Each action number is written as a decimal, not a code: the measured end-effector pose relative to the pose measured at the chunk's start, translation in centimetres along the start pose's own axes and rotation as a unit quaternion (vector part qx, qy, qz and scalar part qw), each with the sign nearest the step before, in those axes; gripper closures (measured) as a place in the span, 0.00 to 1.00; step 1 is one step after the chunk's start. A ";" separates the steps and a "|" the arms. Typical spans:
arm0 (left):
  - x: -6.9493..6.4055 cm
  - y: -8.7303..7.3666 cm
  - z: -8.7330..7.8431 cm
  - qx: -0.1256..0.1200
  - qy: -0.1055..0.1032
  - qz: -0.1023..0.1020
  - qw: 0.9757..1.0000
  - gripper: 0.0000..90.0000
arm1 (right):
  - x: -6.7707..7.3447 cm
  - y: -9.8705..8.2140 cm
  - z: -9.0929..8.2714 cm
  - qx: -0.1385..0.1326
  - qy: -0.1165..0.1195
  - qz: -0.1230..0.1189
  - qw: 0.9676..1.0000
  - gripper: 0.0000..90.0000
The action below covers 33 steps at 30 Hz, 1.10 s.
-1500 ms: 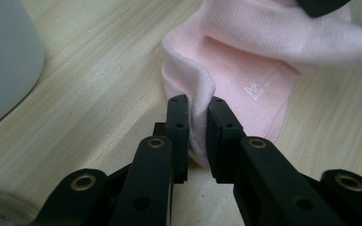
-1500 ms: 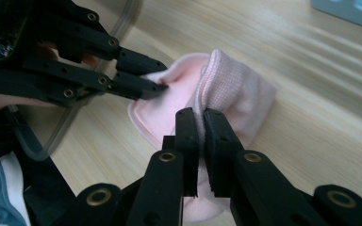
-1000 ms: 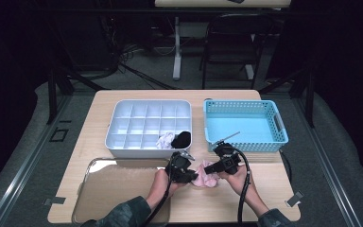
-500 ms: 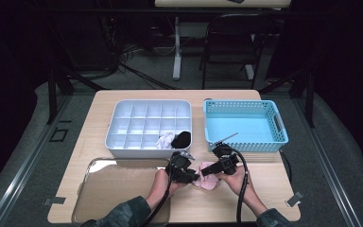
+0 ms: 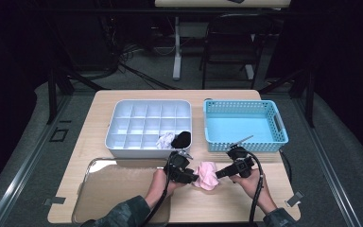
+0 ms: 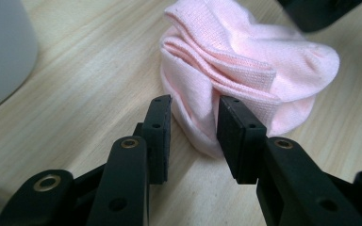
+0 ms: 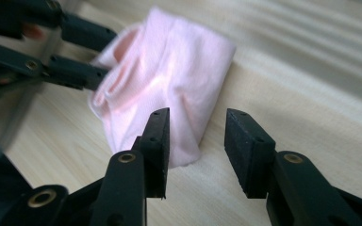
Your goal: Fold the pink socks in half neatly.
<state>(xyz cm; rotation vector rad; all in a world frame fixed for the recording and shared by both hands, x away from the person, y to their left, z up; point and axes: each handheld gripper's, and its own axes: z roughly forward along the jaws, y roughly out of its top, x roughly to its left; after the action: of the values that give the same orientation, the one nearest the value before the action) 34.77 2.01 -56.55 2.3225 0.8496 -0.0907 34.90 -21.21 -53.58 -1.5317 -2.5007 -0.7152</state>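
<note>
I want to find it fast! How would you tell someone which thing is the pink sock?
Start at the wooden table and go to its near edge, in front of the white divided box and the blue basket. Between the two black grippers lies the pink sock, folded up. Nothing else on the table is pink.

both grippers' fingers (image 6: 158, 123) opened off pink sock (image 5: 207, 174)

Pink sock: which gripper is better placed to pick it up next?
Probably left. The left gripper has the pink sock's folded edge between its parted jaws; the right gripper sits beside it with empty jaws.
</note>
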 end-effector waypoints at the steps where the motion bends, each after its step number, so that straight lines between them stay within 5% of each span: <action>1: 0.0 0.0 0.0 0.000 0.000 0.000 1.000 0.73 | 0.0 0.0 0.0 0.000 0.000 0.000 1.000 0.68; 5: 0.4 0.1 -1.3 -0.019 0.003 -0.010 1.000 0.66 | 0.6 0.1 0.6 0.006 -0.015 -0.015 1.000 0.66; 10: 0.3 0.6 -2.3 -0.044 0.006 -0.014 0.999 0.58 | 0.2 0.0 0.1 -0.005 -0.021 -0.004 1.000 0.65; 15: 0.2 0.6 -0.9 -0.012 0.003 -0.011 1.000 0.54 | 0.1 0.1 0.7 0.025 -0.024 -0.013 0.999 0.66; 17: 0.3 0.3 -0.5 -0.003 -0.004 -0.017 1.000 0.54 | 0.2 -0.1 1.0 0.013 -0.021 0.002 1.000 0.66; 33: 0.2 0.0 0.2 -0.002 -0.010 -0.010 1.000 0.83 | 0.0 -0.1 1.9 0.024 0.008 0.013 1.000 0.90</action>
<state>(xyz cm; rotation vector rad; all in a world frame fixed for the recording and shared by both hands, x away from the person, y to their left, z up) 34.99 2.00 -56.79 2.3068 0.8617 -0.1219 35.10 -20.40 -55.24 -1.5335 -2.4628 -0.6553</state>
